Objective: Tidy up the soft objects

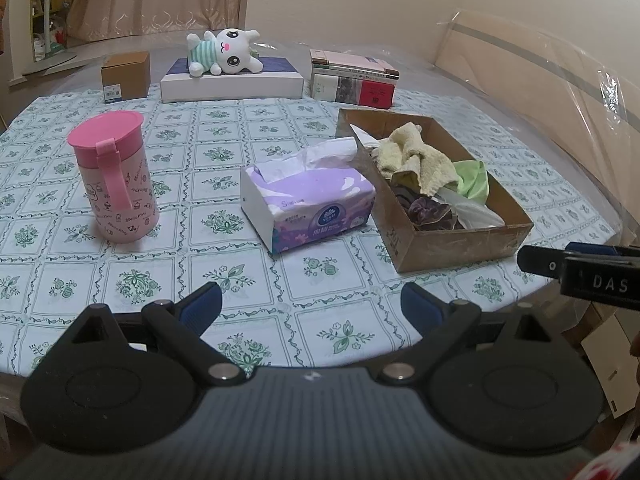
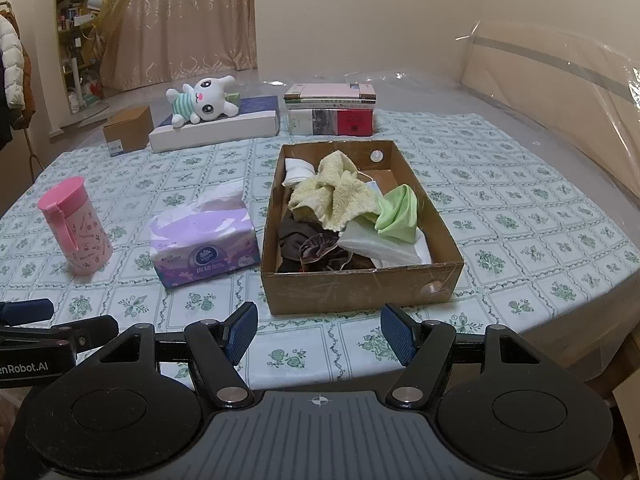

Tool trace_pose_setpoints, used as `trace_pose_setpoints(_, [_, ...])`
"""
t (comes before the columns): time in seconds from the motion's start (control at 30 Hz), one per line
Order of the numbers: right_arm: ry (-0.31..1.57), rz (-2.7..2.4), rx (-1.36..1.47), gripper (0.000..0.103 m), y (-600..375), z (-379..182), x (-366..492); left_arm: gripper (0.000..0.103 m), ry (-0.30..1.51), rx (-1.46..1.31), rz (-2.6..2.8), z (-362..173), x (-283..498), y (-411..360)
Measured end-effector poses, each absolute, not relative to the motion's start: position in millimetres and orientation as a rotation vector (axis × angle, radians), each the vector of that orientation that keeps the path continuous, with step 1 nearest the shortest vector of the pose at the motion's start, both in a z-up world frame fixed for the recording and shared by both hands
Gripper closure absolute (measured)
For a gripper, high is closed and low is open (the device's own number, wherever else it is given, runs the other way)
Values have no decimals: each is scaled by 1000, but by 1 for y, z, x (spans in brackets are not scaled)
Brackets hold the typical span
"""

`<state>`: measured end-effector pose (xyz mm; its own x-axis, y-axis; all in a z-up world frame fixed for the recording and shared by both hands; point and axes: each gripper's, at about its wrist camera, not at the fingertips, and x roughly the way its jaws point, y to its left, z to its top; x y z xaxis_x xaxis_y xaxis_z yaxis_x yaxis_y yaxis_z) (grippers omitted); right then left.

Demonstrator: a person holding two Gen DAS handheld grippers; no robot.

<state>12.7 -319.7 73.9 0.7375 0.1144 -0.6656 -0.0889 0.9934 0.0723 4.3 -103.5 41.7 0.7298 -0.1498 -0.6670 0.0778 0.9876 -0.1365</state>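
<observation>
- The round table with the green floral-tiled cloth (image 2: 500,208) carries every item; nothing lies on its near edge beneath the two tools.
- The open brown cardboard box (image 2: 360,284) sits right of centre and serves, by judgement, as the collection bin. It already holds a pile of soft goods.
- Contents of the box: a crumpled pale-yellow terry towel (image 2: 340,196) on top, a light-green folded cloth (image 2: 398,216) to its right, a white cloth (image 2: 380,246) below that, and a dark-brown velvet scrunchie (image 2: 322,254) at the near-left corner. This part of the task appears done.
- The purple soft-pack of tissues (image 2: 204,246) lies just beside the box's left wall, outside it. Judged as a candidate remaining item.
- The white plush bunny in a green-striped shirt (image 2: 202,102) rests on a flat white box (image 2: 212,130) at the far left, well apart from the cardboard box. Judged as the main item left to move.
- The pink lidded plastic cup (image 2: 74,226), at the near left, is rigid and judged out of scope.
- The left gripper (image 1: 310,306) has jaws spread, nothing between them.
- The right gripper (image 2: 318,334) has jaws spread likewise, empty, near the box's front wall.
</observation>
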Motion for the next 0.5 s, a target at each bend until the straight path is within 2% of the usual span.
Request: trace_pose_setpoints(0.5, [731, 111, 37, 35, -319, 73, 13, 8, 743, -101, -128, 42, 3, -104])
